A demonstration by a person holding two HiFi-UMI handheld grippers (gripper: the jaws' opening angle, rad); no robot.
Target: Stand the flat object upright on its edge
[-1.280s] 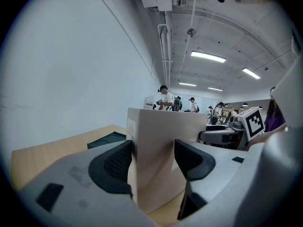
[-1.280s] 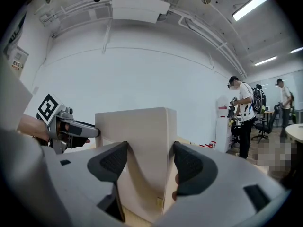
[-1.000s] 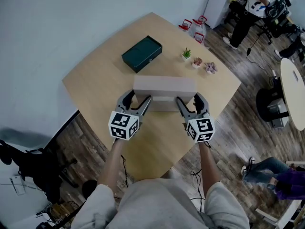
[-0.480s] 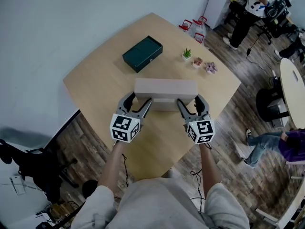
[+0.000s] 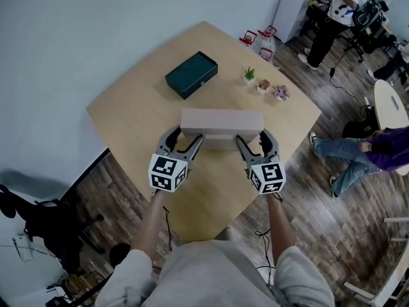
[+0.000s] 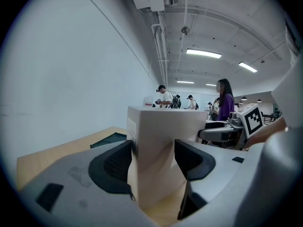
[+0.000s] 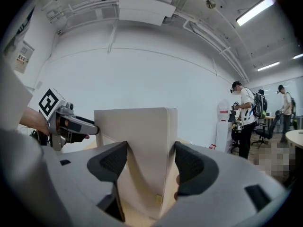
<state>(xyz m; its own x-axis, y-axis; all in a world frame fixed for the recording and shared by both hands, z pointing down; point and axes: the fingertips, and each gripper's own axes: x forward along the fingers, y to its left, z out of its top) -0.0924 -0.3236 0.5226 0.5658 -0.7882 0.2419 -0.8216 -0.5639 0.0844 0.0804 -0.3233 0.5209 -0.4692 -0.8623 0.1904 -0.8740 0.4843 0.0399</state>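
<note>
The plain beige box [image 5: 221, 121], long and slim, stands upright on one long edge with its broad faces vertical, near the middle of the desk [image 5: 128, 117]. Its partly hidden lower edge seems to touch the wood.

My left tool [image 5: 185, 137] and right tool [image 5: 254, 139] are matt grey, with broad rounded shells. Each has two curved jaws faced with black, finely textured pads [image 6: 112, 164]. Each carries a white cube [image 5: 167, 172] printed with black square markers. I wear a light grey shirt [image 5: 217, 270] with short, loose sleeves [image 5: 131, 274].
</note>
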